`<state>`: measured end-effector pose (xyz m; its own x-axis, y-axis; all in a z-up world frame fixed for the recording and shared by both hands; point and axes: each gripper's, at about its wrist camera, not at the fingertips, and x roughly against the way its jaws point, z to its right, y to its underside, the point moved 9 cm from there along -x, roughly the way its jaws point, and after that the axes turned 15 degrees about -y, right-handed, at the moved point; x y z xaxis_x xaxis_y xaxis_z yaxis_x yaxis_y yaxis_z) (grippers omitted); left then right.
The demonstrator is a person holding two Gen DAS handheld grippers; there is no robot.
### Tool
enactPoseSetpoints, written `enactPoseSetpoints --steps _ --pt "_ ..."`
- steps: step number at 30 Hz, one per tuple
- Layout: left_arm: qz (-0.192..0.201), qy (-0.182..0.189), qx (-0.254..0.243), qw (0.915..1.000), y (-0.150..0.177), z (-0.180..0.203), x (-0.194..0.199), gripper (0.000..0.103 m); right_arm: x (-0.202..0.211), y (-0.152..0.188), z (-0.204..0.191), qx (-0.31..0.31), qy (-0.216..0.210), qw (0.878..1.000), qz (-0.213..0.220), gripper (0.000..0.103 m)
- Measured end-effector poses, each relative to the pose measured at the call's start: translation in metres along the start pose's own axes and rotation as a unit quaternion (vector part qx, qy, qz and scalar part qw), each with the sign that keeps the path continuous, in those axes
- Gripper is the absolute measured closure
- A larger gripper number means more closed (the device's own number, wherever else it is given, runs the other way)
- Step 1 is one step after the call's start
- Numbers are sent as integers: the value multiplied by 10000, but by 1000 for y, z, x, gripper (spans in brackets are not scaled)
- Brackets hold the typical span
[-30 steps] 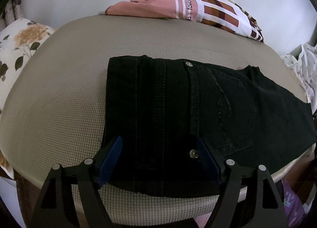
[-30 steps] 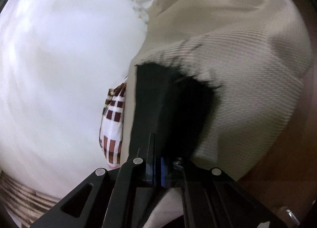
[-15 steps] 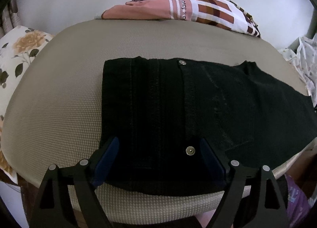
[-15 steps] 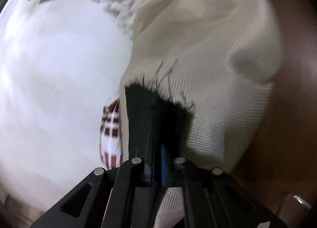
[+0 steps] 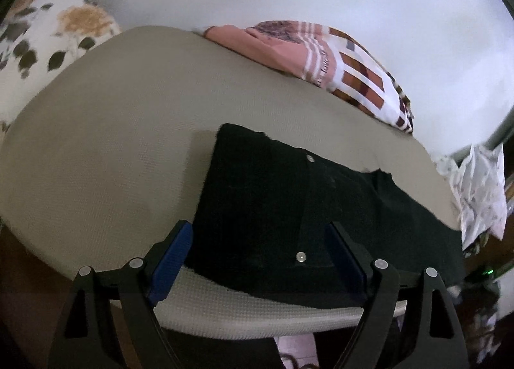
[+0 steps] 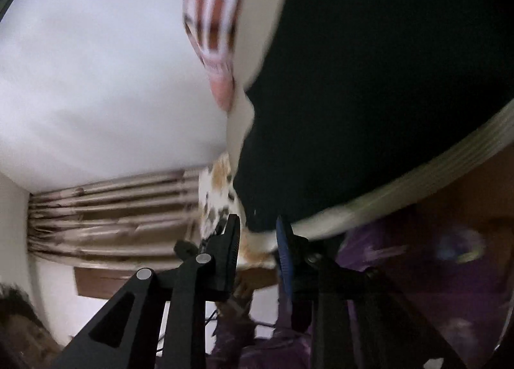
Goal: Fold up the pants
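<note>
Denim of some weight is judged from the left wrist view: the black pants (image 5: 289,215) lie flat without billowing, so they are expected to be soft and floppy, thick at the seams, and not slippery on the woven beige cushion (image 5: 128,144) under them. They are spread across the near half of that cushion, with the folded end squared off to the left and a leg trailing away to the right edge. Two metal rivets and a line of stitching are seen near the middle. A hold is best taken at a doubled edge or a corner, where both layers can be pinched together. The left gripper (image 5: 260,256) is held wide, its blue pads apart on either side of the near edge of the cloth, and nothing is pressed between them. A pink and brown patterned cloth (image 5: 337,70) lies at the far side.

In the right wrist view much is blurred. The pants (image 6: 385,80) are seen as a dark mass filling the upper right, resting on the pale cushion rim (image 6: 417,182). The right gripper (image 6: 257,240) is only narrowly parted and its jaws are opening; no cloth is seen between them, and the pants lie just above the tips. A pleated curtain (image 6: 112,208) is seen beyond.
</note>
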<state>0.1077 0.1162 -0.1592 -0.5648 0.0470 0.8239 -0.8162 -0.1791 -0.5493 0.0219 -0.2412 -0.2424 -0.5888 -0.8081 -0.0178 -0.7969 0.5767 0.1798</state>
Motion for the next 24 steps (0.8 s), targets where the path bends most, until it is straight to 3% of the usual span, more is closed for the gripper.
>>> enactPoseSetpoints --steps 4,8,16,21,22,24 --pt "-74 55 234 9997 3 -12 -1 18 -17 -2 25 -315 192 9992 135 78" --pt "-217 173 358 9990 8 -11 -5 18 -10 -7 28 -347 392 9980 360 65" --pt "-266 157 53 9995 14 6 -5 18 -18 -16 31 -338 472 9966 586 63" --pt "-293 137 -219 9992 20 16 -6 18 -35 -15 35 -330 487 9972 455 63" --pt "-314 117 -294 9990 22 18 -8 18 -38 -15 35 -284 517 9973 439 65" --pt "-331 65 -419 9986 24 21 -10 18 -43 -16 36 -47 774 9961 412 93"
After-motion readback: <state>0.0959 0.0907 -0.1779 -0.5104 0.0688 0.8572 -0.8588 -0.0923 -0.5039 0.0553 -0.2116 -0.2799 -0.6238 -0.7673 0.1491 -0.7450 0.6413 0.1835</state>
